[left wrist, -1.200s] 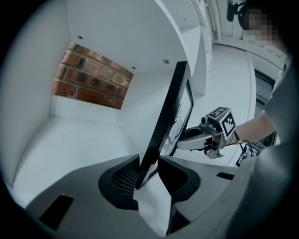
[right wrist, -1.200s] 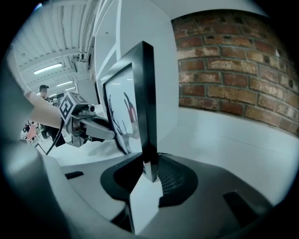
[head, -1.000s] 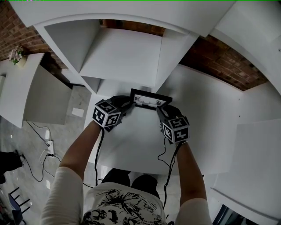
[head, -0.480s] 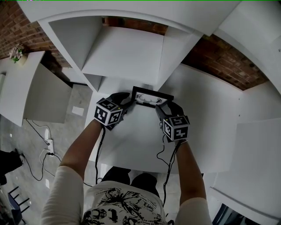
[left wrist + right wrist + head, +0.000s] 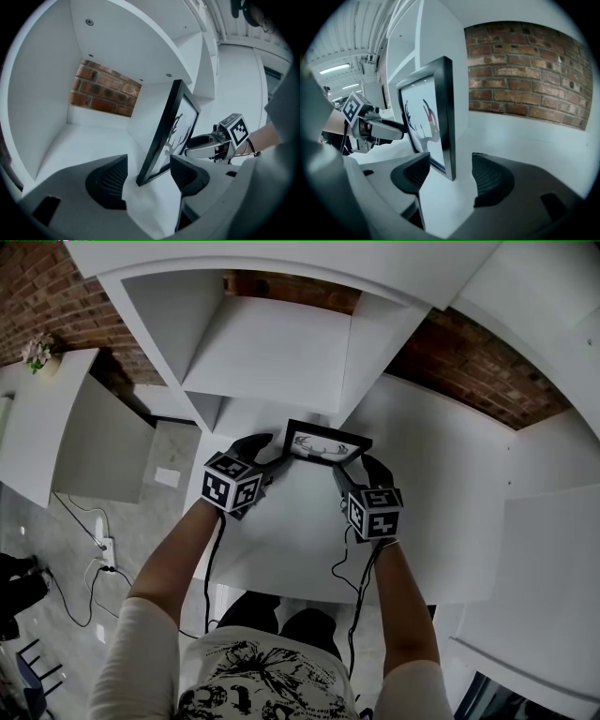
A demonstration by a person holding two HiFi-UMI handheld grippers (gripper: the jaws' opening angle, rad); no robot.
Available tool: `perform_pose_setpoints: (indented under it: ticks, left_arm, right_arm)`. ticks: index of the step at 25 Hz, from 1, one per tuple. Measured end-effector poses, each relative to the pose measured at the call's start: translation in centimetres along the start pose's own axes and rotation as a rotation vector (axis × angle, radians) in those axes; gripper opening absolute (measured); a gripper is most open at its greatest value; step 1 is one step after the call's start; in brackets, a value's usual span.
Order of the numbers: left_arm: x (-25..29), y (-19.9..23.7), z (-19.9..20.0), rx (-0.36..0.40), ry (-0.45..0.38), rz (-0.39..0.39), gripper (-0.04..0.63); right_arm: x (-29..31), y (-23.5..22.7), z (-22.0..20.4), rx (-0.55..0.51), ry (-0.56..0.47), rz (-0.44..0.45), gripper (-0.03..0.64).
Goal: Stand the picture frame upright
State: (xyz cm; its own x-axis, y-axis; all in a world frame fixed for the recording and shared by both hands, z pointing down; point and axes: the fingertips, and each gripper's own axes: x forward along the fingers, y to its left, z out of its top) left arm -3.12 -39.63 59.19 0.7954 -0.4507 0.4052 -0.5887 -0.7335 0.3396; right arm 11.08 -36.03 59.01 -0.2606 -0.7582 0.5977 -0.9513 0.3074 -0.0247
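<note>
Black rectangular picture frame (image 5: pixel 326 444) with an antler print under glass, standing on its long edge on the smooth white tabletop (image 5: pixel 281 545), just in front of the open white shelf cubby (image 5: pixel 272 352) and with one lower corner inside each gripper. Looks upright, perhaps leaning back a touch in the left gripper view (image 5: pixel 163 129); no sight of any rear prop from any angle. Left gripper (image 5: pixel 270 454) at the left lower corner, jaws just spread wide, ribbed pads standing clear of both faces with the corner still between them (image 5: pixel 149 171). Same at the right gripper (image 5: pixel 357 469): jaws just opened wide, frame edge (image 5: pixel 446 122) in the gap, neither pad pressing (image 5: pixel 450 171). Nothing gripped on either side, so probably balancing on its own already. Main hazard from here, as a judgement: toppling. Likely causes: a prop not set or not fully splayed behind, or a pad catching the corner while backing out, since each gap leaves little room beside the frame. Uneven withdrawal could also twist the frame or skid its bottom edge across the slick surface. Falling forward would put the glass face down on the tabletop; falling back, against the cubby. Safest bet: straight, slow retreat of both grippers along their own lines.
</note>
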Motion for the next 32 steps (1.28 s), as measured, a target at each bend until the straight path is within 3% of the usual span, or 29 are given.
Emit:
perform_pose_setpoints:
  ticks: [6,9,12,13,16,20,26,32]
  left_arm:
    - [-1.3,0.0,-1.2,-0.028,-0.004,0.039,0.265]
    - [-2.8,0.3,-1.4,-0.062,-0.041,0.096,0.169]
    - [-4.4,0.0,-1.7,-0.062,-0.075,0.153,0.017]
    - [-4.8,-0.3,-1.8,-0.053,-0.082,0.164,0.002]
    - [-5.9,-1.9,-2.7,-0.024,-0.053,0.172,0.002]
    - [-8.1,-5.2,-3.0,0.045,-0.044,0.169,0.002]
    - [-12.4,-10.1,-0.2,0.160,-0.140,0.154,0.002]
    - [-16.9,-14.4,3.6,0.279,-0.223,0.156,0.002]
  right_arm:
    - [-2.1,0.0,-1.2,0.039,0.010,-0.039,0.268]
    - [-3.5,0.1,-2.2,0.086,0.031,-0.060,0.158]
    - [-5.1,0.1,-2.6,0.136,0.003,-0.091,0.007]
    - [-5.6,0.4,-2.7,0.153,-0.009,-0.089,0.006]
    - [-7.1,1.7,-2.5,0.166,-0.046,-0.074,0.006]
    - [-10.0,3.9,-1.8,0.100,-0.113,-0.084,0.006]
    - [-14.8,8.3,-0.7,-0.083,-0.193,-0.062,0.006]
    - [-20.2,11.1,1.2,-0.078,-0.294,-0.042,0.005]
